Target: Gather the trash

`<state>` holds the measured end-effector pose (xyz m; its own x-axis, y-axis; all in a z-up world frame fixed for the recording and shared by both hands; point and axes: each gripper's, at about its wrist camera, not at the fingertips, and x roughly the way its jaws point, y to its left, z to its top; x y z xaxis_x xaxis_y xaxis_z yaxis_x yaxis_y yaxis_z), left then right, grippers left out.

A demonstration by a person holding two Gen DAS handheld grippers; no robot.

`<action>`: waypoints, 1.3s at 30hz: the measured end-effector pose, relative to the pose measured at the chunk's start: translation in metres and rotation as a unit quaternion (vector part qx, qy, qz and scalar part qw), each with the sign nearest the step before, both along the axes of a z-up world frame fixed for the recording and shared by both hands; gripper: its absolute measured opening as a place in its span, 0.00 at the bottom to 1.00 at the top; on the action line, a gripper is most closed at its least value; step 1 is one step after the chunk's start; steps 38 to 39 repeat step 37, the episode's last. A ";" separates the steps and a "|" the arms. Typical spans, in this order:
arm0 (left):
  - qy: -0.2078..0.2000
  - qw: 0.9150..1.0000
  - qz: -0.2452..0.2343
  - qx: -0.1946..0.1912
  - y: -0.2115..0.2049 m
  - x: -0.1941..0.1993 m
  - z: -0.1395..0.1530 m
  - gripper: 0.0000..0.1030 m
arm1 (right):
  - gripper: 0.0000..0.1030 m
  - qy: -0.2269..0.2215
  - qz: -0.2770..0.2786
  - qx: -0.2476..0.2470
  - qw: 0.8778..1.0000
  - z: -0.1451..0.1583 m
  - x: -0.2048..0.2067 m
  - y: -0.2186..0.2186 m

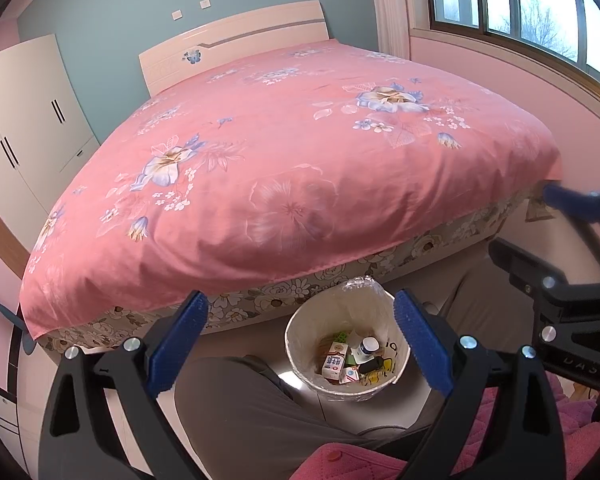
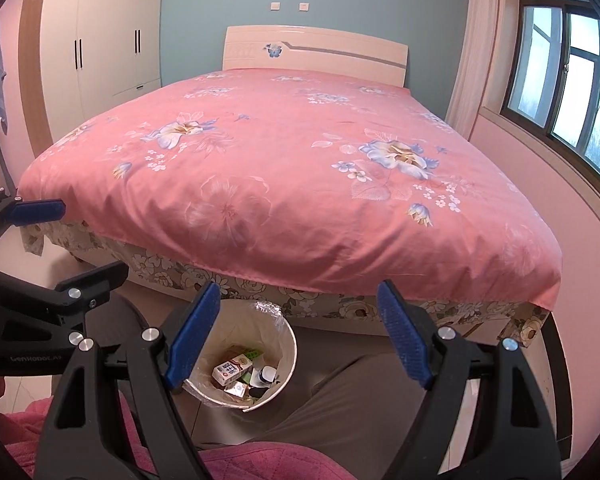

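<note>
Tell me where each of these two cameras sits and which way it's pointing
Left wrist: on the left gripper, angled down over the bin toward the bed; shows its open blue fingers, grey trouser legs, the right gripper.
Right wrist: on the right gripper, same downward angle; shows its open fingers, a leg, the left gripper.
Shared: bin, bed, wardrobe, window.

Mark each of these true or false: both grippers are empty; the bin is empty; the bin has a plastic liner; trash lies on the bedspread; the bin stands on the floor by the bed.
1. Left gripper and right gripper are empty: true.
2. The bin is empty: false, it holds a small carton, a bottle and other bits.
3. The bin has a plastic liner: true.
4. Trash lies on the bedspread: false, none shows.
5. The bin stands on the floor by the bed: true.
</note>
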<state>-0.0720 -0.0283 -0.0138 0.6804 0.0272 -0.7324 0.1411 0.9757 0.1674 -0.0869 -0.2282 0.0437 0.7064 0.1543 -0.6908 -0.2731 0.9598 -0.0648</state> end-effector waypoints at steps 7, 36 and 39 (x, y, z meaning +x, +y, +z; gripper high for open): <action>-0.001 1.000 0.001 0.000 0.002 0.000 0.000 0.93 | 0.77 0.002 0.003 0.000 1.000 -0.001 0.000 0.001; -0.001 1.000 0.001 0.000 0.002 -0.001 -0.002 0.93 | 0.77 0.010 0.008 0.006 1.000 -0.008 0.001 0.001; -0.002 1.000 0.002 0.000 0.003 -0.001 -0.002 0.93 | 0.77 0.010 0.008 0.006 1.000 -0.007 0.001 0.001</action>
